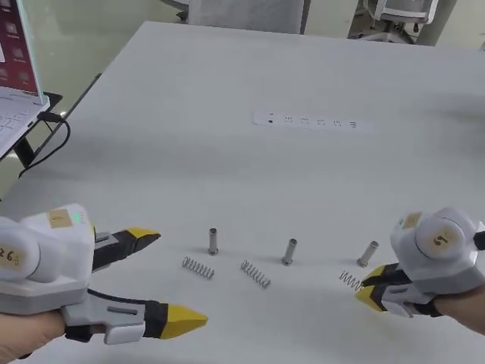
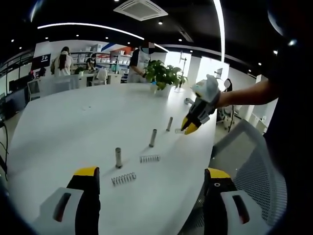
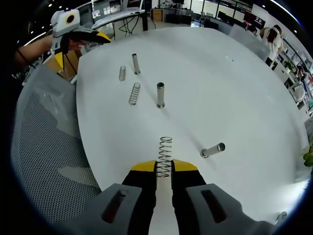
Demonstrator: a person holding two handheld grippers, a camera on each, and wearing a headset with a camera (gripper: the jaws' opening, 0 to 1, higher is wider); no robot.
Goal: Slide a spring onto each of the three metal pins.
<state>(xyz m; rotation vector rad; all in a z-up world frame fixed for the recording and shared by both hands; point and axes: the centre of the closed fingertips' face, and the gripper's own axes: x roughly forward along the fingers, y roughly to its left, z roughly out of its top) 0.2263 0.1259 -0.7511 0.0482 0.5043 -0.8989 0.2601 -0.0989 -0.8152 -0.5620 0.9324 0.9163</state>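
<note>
Three short metal pins stand in a row on the white table: left pin [image 1: 213, 241], middle pin [image 1: 289, 251], right pin [image 1: 367, 253]. One loose spring [image 1: 198, 267] lies in front of the left pin, another spring [image 1: 255, 274] between the left and middle pins. A third spring [image 3: 165, 149] lies near the right pin, one end pinched between the yellow tips of my right gripper [image 3: 164, 169] [image 1: 370, 292]. At the lower left my left gripper [image 1: 170, 279] [image 2: 151, 175] is open with nothing in it, a little short of the left pin [image 2: 118, 157] and its spring [image 2: 123, 178].
A recessed power strip [image 1: 311, 121] sits farther back on the table. A laptop [image 1: 15, 83] and its cable [image 1: 45, 144] are off the table's left edge. A mesh chair [image 3: 49, 147] stands at the near edge. People stand far off in the room [image 2: 62, 61].
</note>
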